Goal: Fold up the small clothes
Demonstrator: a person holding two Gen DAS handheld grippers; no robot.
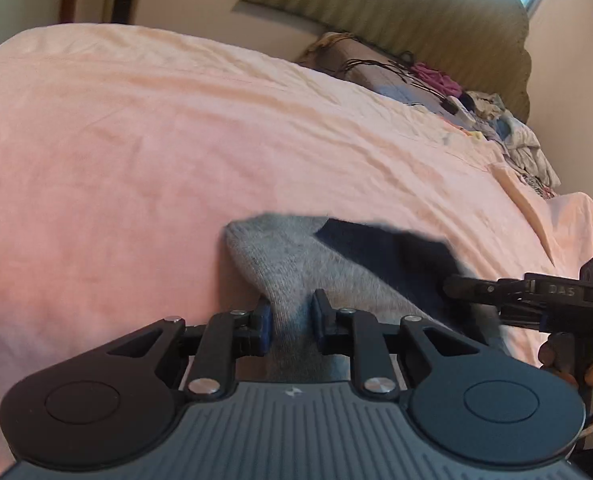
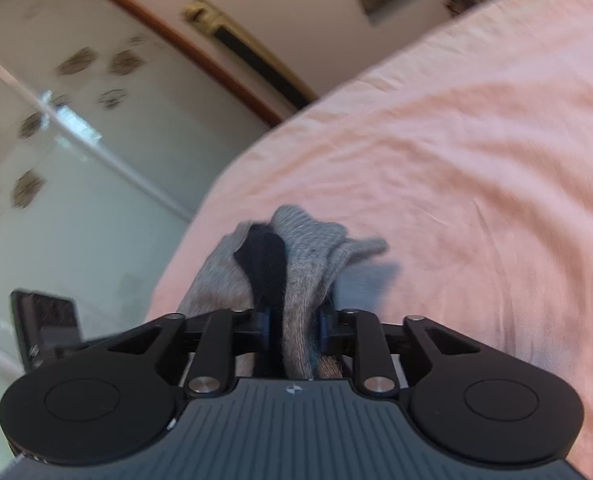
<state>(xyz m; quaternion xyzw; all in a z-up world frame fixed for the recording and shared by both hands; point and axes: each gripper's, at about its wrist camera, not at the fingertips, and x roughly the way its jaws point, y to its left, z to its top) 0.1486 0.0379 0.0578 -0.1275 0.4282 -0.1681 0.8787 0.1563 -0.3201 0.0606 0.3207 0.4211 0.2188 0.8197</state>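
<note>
A grey sock with a navy patch (image 1: pixel 284 264) lies stretched above the pink bedsheet (image 1: pixel 136 160). My left gripper (image 1: pixel 292 316) is shut on one grey end of it. My right gripper (image 2: pixel 294 328) is shut on the other end, where grey and navy fabric (image 2: pixel 296 264) bunch between the fingers. In the left wrist view the right gripper (image 1: pixel 456 284) comes in from the right edge, held by a hand, with its fingers at the sock's navy part.
A pile of mixed clothes (image 1: pixel 516 140) and a grey pillow (image 1: pixel 360 64) lie at the far side by the green headboard (image 1: pixel 416 16). A glass wardrobe door (image 2: pixel 56 140) and a dark phone (image 2: pixel 48 324) lie beyond the bed's edge.
</note>
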